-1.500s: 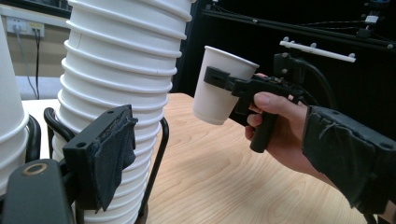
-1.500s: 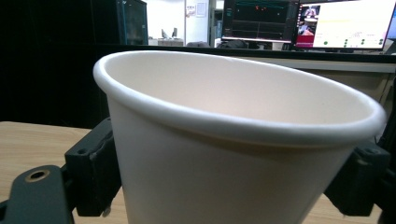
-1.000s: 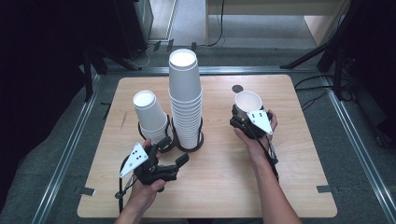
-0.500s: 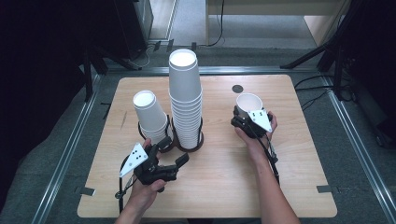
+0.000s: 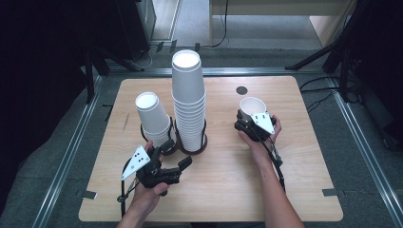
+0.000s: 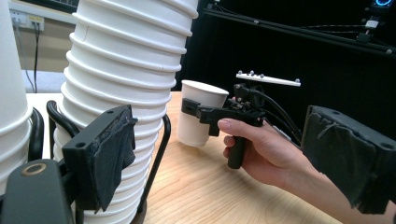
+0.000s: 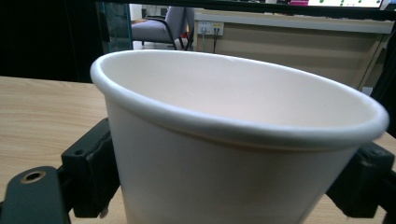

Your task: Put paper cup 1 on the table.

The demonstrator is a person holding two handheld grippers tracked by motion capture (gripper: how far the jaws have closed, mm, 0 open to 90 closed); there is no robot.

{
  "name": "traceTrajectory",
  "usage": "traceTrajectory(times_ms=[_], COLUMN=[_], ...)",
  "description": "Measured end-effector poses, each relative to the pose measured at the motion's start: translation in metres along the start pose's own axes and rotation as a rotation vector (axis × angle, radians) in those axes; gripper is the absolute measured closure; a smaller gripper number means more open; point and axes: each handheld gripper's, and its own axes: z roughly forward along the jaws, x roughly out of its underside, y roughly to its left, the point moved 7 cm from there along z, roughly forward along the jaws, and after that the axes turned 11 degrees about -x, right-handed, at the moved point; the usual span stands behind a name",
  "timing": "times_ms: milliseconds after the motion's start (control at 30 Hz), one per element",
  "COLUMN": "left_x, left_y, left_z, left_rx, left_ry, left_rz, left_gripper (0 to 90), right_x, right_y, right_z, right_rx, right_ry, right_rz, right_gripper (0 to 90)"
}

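- Straddling the single cup [image 7: 243,154], the right gripper [image 5: 248,124] has been easing open; pad contact is hidden.
- Left gripper [image 5: 177,154] gapes empty at 7 o'clock of the tall stack [image 5: 189,102].

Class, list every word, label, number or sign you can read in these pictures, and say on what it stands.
No readable text anywhere.
Single white paper cup: plain.
Tall stack of white paper cups: plain.
Shorter stack of white paper cups: plain.
Bright screen strip at the top of the right gripper view: too blurred to read.

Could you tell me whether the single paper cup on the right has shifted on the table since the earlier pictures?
No. The single cup sits just as far below the dark round mark on the table as before.
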Motion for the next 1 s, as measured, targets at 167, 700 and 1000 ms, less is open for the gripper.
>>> traceTrajectory(times_ms=[167,700,1000], left_x=[0.000,0.001,0.001], left_y=[0.001,0.001,0.001], left_z=[0.000,0.000,0.001], left_rx=[-0.004,-0.006,-0.010], left_ry=[0.001,0.002,0.003], left_rz=[0.004,0.000,0.002], left_gripper=[10.1,10.0,10.0], right_x=[0.002,0.009,0.012], right_y=[0.002,-0.001,-0.002], right_z=[0.000,-0.001,-0.001], right_rx=[0.000,-0.006,-0.013], right_ry=[0.016,0.039,0.056], right_rz=[0.000,0.014,0.005], right_gripper=[11.8,11.3,11.0])
